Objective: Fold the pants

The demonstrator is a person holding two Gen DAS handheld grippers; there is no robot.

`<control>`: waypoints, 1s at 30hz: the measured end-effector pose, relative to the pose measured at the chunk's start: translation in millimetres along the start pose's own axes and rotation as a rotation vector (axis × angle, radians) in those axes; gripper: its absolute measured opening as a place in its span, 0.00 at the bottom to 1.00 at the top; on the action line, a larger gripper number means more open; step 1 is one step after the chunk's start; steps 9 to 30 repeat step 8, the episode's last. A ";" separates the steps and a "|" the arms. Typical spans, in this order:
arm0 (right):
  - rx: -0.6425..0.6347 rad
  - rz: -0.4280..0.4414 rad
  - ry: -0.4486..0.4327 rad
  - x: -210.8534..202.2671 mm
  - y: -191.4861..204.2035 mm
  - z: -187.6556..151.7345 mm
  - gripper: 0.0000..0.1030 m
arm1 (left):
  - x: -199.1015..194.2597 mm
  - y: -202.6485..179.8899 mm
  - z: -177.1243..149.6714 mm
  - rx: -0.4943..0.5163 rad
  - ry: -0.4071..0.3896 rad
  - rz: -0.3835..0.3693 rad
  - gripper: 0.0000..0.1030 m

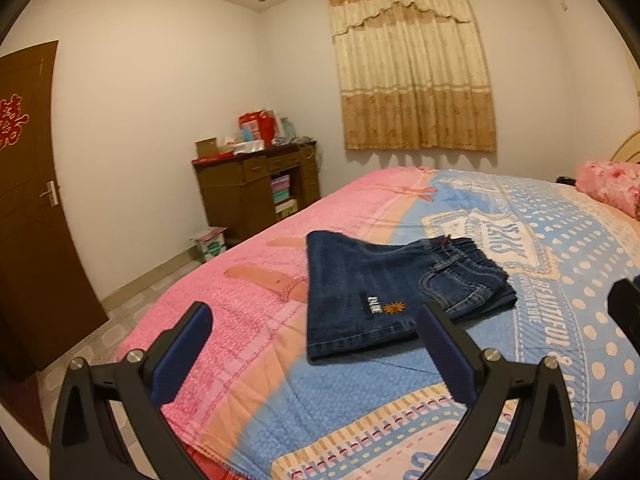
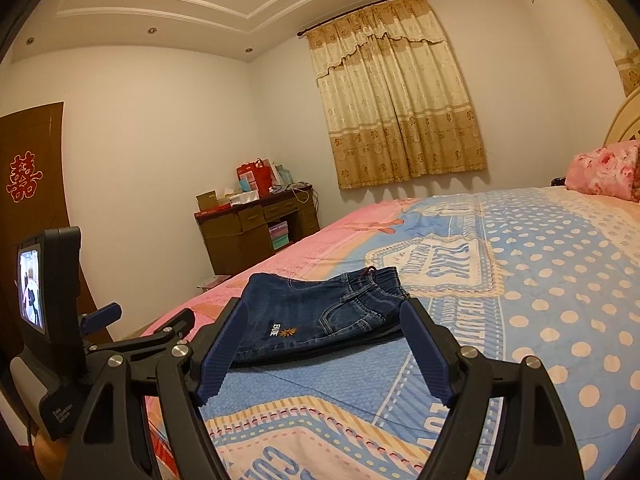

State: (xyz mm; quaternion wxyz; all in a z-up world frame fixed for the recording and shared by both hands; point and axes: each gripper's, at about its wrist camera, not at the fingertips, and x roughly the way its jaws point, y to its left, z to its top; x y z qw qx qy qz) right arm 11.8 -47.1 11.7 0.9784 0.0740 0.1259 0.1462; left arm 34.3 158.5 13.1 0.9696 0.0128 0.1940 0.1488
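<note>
Through the left wrist camera, we find much cut off by the round lens edge: the door (image 1: 28,200) on the left shows only in part, the pink pillow (image 1: 612,188) on the right runs out of view, and a dark piece at the right edge is too little shown for us to name. The left hand-held gripper (image 1: 314,326) hangs over the near edge of the bed (image 1: 560,260) with its fingers spread wide and nothing between them. The pants (image 1: 384,292), dark blue denim, lie folded into a compact stack on the bedspread, ahead of the gripper and toward its right finger, whose tip overlaps the stack's near edge in our view; we cannot tell whether it touches the cloth. The waistband points away to the right, and a small label with an orange flower faces up.

Through the right wrist camera, the right hand-held gripper (image 2: 328,316) is also spread wide and holds nothing. The pants (image 2: 320,312) lie straight ahead, seen between its two fingers, with the near edge of the stack hidden behind the fingertips. At the left we see the left hand-held gripper (image 2: 148,320) from the side, its small screen lit but too blurred to read. The cabinet (image 2: 256,232) by the far wall carries clutter we cannot make out.
</note>
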 end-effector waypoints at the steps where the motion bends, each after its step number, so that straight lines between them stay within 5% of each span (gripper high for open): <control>1: 0.000 0.000 0.000 -0.3 -0.5 -0.2 0.78 | 0.5 -0.1 0.3 0.001 0.004 0.005 1.00; 30: 0.012 -0.009 0.012 0.4 -3.5 -1.3 0.78 | 2.7 -3.4 -2.2 0.016 0.015 -0.027 1.00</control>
